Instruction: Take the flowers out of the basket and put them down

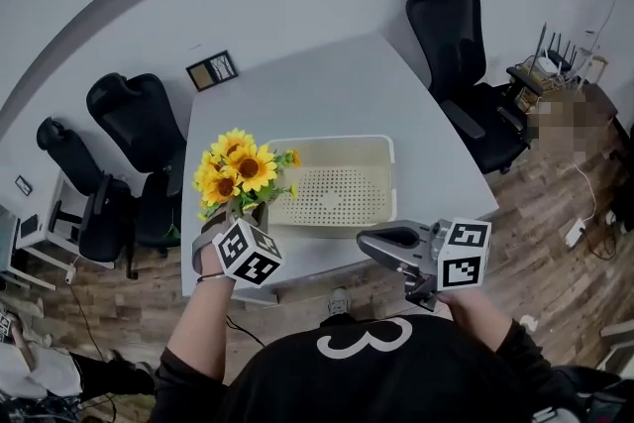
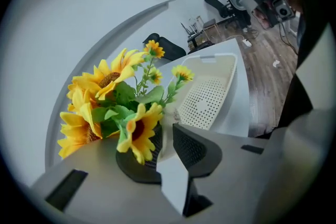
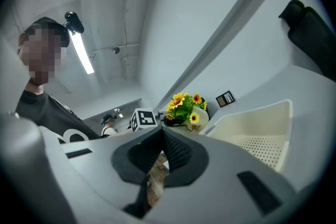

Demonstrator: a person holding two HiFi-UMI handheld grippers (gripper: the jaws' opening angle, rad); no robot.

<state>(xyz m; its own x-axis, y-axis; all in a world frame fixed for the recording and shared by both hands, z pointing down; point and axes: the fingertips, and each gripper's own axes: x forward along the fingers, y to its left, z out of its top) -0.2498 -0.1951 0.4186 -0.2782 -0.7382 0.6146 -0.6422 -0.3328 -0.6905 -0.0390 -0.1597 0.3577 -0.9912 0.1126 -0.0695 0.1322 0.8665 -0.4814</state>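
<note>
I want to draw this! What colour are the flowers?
The flowers are bright yellow; the left gripper view shows them best.

Black top (image 1: 396, 386) with a white looped mark, black sleeves, grey left gripper (image 1: 241, 211) and right gripper (image 1: 369, 243), black ribbed fingers (image 2: 191, 147), black-and-white marker cube (image 1: 464, 255) on each

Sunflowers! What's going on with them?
A person has a gripping tool in each hand. The left tool is clamped on a little white pot of sunflowers, held up by the left end of the cream basket, which looks empty. The right tool is shut with nothing in it, near the front edge of the grey table. The flowers have not been put down yet.
</note>
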